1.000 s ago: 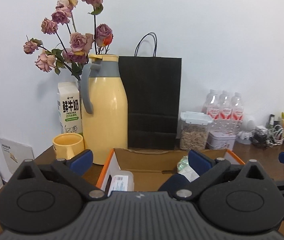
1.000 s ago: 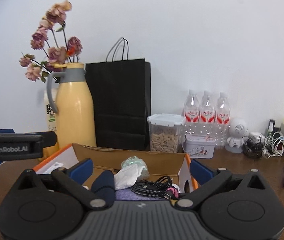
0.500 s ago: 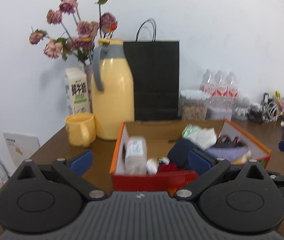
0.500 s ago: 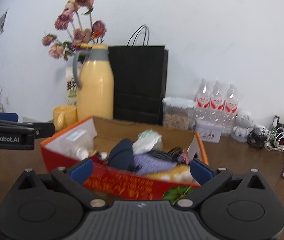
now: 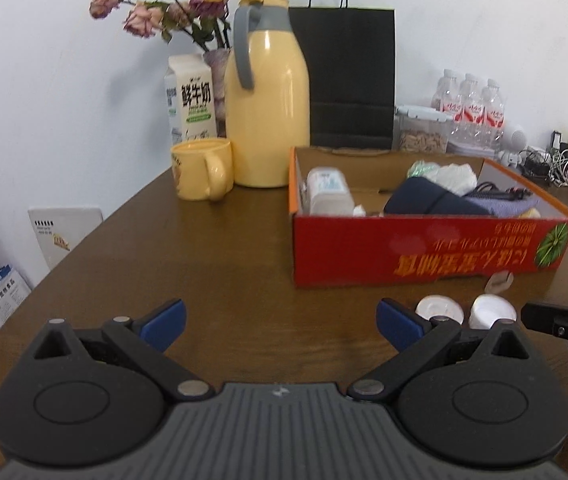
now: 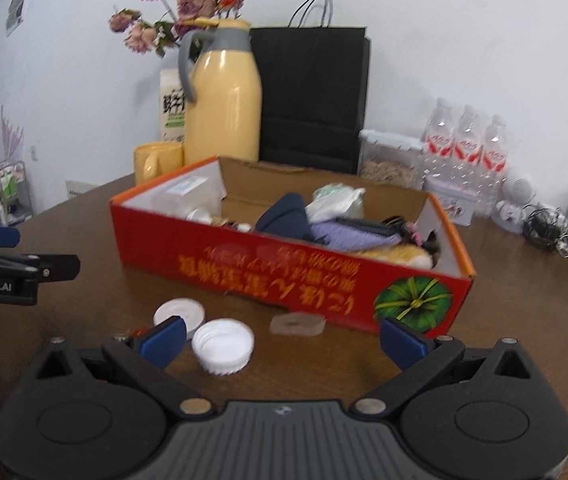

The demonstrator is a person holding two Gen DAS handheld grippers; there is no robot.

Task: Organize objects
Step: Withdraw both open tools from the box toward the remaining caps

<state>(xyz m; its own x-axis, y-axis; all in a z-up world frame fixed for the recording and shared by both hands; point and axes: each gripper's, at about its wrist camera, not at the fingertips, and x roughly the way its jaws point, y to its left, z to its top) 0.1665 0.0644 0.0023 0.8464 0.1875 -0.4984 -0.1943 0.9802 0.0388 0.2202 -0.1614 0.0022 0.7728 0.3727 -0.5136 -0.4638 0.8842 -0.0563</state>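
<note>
Both cameras have drawn back and risen since a second ago: then the open red cardboard box (image 5: 424, 252) filled the lower view between the fingers, and now its whole printed front wall shows, with bare brown wooden surface (image 5: 211, 264) in front of it. The pull-back brings into view three small things lying on the surface just in front of the box: a flat white round lid (image 6: 179, 312), a white ribbed screw cap (image 6: 223, 345) lying open side up beside it, and a small flat beige tag (image 6: 298, 324) close against the box wall. The left claw (image 5: 281, 318) hangs low over the bare surface with its blue-tipped fingers spread wide and nothing between them. The right claw (image 6: 281, 340) is likewise spread wide and empty, tilted down toward the box front, with the screw cap just inside its left fingertip. Inside the box lie a white plastic bottle (image 5: 330, 196), a folded navy cloth (image 5: 428, 202) and a lilac cloth (image 6: 348, 236). A pale yellow thermos jug (image 5: 265, 112) and a yellow mug (image 5: 201, 174) stand behind to the left.
</note>
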